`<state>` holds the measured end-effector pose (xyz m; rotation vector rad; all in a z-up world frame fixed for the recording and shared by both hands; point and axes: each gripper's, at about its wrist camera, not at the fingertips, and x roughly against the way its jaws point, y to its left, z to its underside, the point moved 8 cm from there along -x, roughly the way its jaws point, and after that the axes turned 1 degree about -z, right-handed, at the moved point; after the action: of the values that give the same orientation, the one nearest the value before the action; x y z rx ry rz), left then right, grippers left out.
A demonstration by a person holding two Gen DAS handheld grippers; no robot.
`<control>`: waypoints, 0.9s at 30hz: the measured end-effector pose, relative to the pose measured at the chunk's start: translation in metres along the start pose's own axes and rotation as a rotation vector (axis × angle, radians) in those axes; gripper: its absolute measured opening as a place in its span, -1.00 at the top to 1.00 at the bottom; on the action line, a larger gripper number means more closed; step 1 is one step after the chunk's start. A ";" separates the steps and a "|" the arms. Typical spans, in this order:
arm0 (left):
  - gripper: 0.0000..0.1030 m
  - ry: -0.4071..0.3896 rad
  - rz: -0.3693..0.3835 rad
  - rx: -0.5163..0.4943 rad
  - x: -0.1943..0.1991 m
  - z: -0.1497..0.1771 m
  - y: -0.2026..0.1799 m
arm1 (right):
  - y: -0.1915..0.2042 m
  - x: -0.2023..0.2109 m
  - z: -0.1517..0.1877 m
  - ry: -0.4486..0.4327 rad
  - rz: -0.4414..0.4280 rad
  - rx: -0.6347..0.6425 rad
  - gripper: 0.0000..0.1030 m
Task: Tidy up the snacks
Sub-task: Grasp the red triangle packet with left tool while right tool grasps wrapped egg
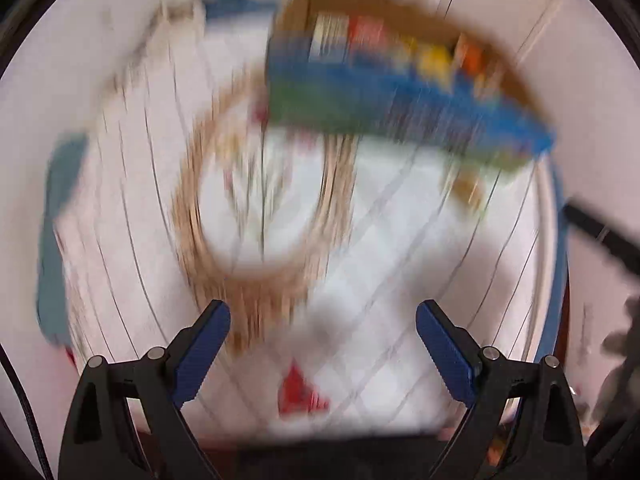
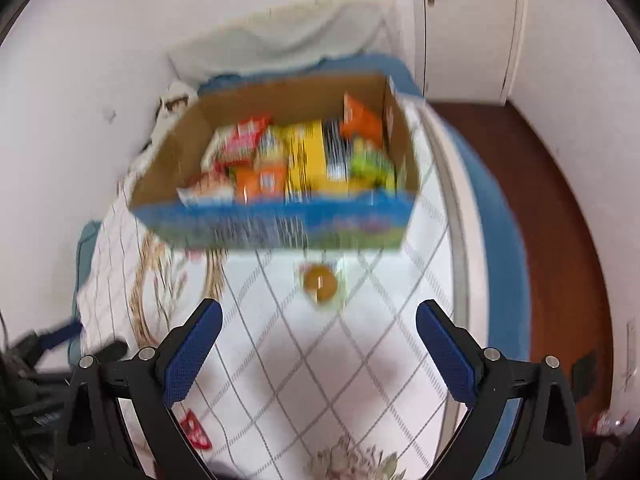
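Note:
A cardboard box (image 2: 276, 224) with a blue printed front stands on a white checked tablecloth (image 2: 320, 360). It holds several snack packs (image 2: 304, 156) in red, orange, yellow and green. A small round yellow-brown snack in clear wrap (image 2: 320, 285) lies on the cloth just in front of the box. My right gripper (image 2: 319, 354) is open above the cloth, short of that snack, with nothing between its fingers. The left wrist view is heavily blurred. My left gripper (image 1: 323, 348) is open over the cloth, and the box (image 1: 400, 100) shows above it to the right.
The round table has a blue rim (image 2: 500, 240) with dark wooden floor (image 2: 560, 220) to the right. White walls and a door (image 2: 464, 28) stand behind. A red label (image 2: 195, 430) lies on the cloth. The other gripper's dark frame (image 2: 36, 364) shows at the lower left.

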<state>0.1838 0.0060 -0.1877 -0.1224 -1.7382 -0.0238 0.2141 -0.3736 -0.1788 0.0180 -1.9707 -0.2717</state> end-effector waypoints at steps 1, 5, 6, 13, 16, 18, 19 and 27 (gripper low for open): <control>-0.85 0.080 0.016 0.020 -0.019 0.019 0.006 | -0.001 -0.008 0.007 0.024 -0.008 -0.007 -0.93; -0.85 0.258 0.070 0.108 -0.066 0.068 0.019 | 0.001 -0.040 0.033 0.114 -0.034 -0.014 -0.93; -0.85 0.287 0.082 0.128 -0.074 0.074 0.021 | 0.001 -0.048 0.039 0.135 -0.038 -0.014 -0.93; 0.15 0.405 0.140 0.242 -0.121 0.095 0.022 | -0.001 -0.074 0.038 0.158 -0.041 -0.013 -0.93; 0.16 0.355 0.128 0.218 -0.115 0.077 0.013 | -0.005 -0.081 0.019 0.113 -0.035 -0.017 -0.93; 0.16 0.325 0.127 0.213 -0.112 0.061 0.008 | -0.009 -0.092 0.004 0.092 -0.024 -0.024 -0.93; 0.16 0.304 0.128 0.213 -0.110 0.048 0.005 | -0.009 -0.097 -0.003 0.087 -0.029 -0.025 -0.90; 0.16 0.196 0.085 0.149 -0.115 -0.042 -0.030 | 0.002 -0.153 -0.033 0.116 -0.057 -0.013 -0.22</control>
<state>0.2407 -0.0350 -0.2925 -0.0816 -1.5324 0.1515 0.3059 -0.3562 -0.3037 0.0800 -1.8552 -0.3133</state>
